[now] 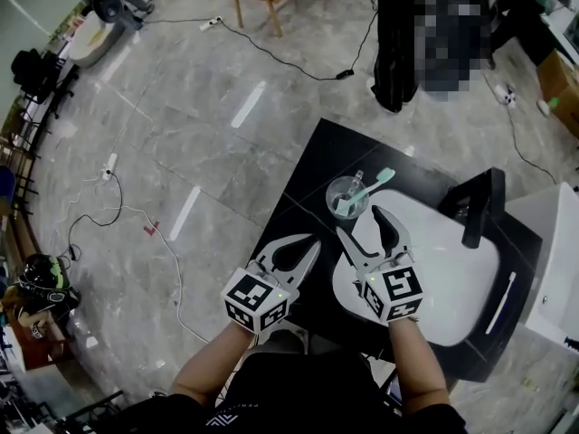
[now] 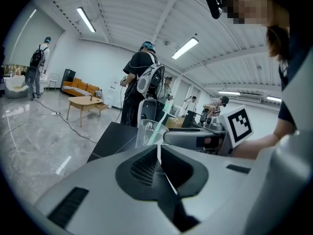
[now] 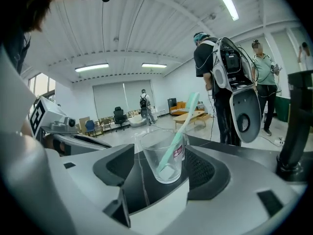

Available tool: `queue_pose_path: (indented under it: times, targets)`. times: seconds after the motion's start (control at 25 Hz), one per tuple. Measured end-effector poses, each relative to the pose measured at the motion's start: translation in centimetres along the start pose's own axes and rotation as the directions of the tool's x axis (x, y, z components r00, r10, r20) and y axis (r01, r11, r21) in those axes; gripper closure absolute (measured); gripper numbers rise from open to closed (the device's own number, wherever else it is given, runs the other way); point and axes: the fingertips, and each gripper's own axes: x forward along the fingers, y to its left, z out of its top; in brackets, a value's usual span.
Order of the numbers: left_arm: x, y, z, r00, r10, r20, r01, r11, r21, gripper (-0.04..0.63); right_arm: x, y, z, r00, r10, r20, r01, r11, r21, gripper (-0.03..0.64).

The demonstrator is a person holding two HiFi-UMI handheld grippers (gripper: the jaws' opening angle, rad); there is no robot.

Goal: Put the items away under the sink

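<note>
A clear glass cup (image 1: 347,197) with a mint-green toothbrush (image 1: 373,183) leaning in it stands on the black countertop (image 1: 318,163), just beyond the white sink basin (image 1: 452,262). My right gripper (image 1: 360,221) is open over the basin's near-left rim. In the right gripper view the cup (image 3: 164,159) and toothbrush (image 3: 180,129) stand at the mouth of the spread jaws, and the pads (image 3: 208,173) do not touch the glass. My left gripper (image 1: 314,242) is shut and holds nothing, to the left of the cup. From the left gripper view (image 2: 158,148) the cup (image 2: 148,131) shows just past its tips.
A black faucet (image 1: 478,208) rises at the basin's far right. A thin white stick (image 1: 500,303) lies on the basin's right edge, and a white cabinet (image 1: 554,251) stands beyond it. A person (image 1: 425,25) stands past the counter. Cables (image 1: 136,215) trail across the grey floor.
</note>
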Motion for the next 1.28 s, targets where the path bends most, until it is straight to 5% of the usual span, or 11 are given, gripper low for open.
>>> queue_pose_path:
  times: [0.52, 0.68, 1.28]
  targets:
    - [0.6, 2.8, -0.9, 0.997, 0.083, 0.008, -0.083, 0.996, -0.017, 0.582, 3.5, -0.7, -1.0, 0.999, -0.032, 0.008, 0.033, 0.997, -0.069, 0.278]
    - [0.7, 3.9, -0.3, 0.994, 0.103, 0.022, -0.102, 0.995, -0.021, 0.483, 4.2, -1.1, -1.4, 0.998, -0.054, 0.027, 0.056, 0.994, -0.099, 0.276]
    - [0.9, 4.8, -0.8, 0.991, 0.131, 0.02, -0.131, 0.991, -0.017, 0.483, 6.9, -1.2, -1.7, 0.995, -0.068, 0.068, 0.077, 0.987, -0.142, 0.276]
